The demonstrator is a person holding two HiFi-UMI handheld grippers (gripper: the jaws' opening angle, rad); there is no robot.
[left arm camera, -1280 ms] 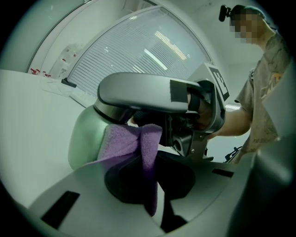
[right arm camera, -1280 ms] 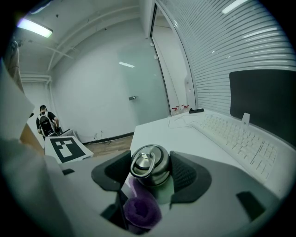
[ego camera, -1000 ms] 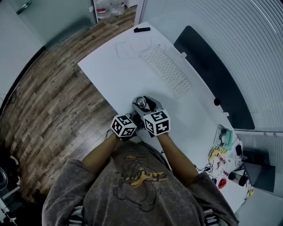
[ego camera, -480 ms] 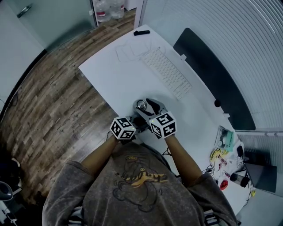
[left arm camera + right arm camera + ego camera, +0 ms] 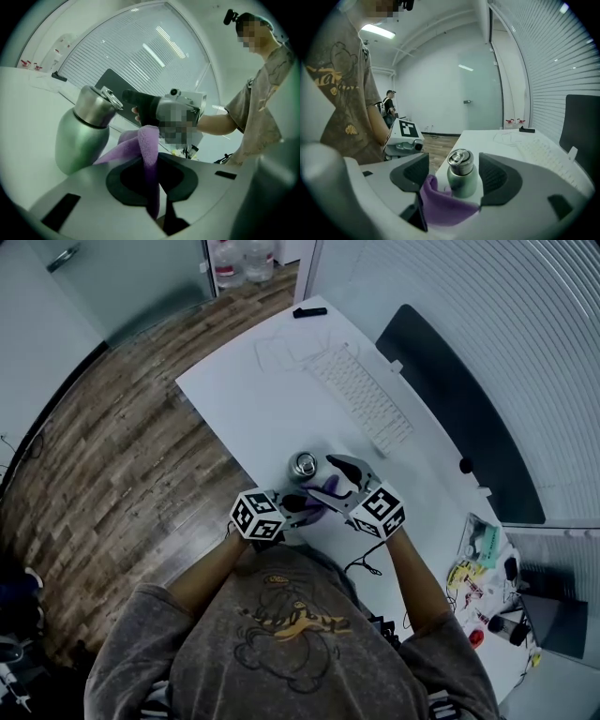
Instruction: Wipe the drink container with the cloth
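A green metal drink container (image 5: 305,465) with a steel cap stands near the front edge of the white table (image 5: 253,399). The left gripper view shows the container (image 5: 82,133) at the left. My left gripper (image 5: 298,504) is shut on a purple cloth (image 5: 147,150), which drapes toward the container's base. My right gripper (image 5: 342,474) sits right of the container. Its jaws have just been opening and stand wide in the right gripper view. There the container (image 5: 461,178) rises between them without touching the pads, and the cloth (image 5: 440,204) lies low on the left.
A white keyboard (image 5: 361,409) and a dark monitor (image 5: 459,427) lie beyond the container, with a black marker (image 5: 309,312) at the far corner. Cables and small items (image 5: 469,568) crowd the right end. Wooden floor (image 5: 112,456) lies left of the table edge.
My right gripper has swung right and rolled, coming off the top of the container, and its jaws have spread wider. The container's cap is now uncovered. The left gripper still holds the cloth.
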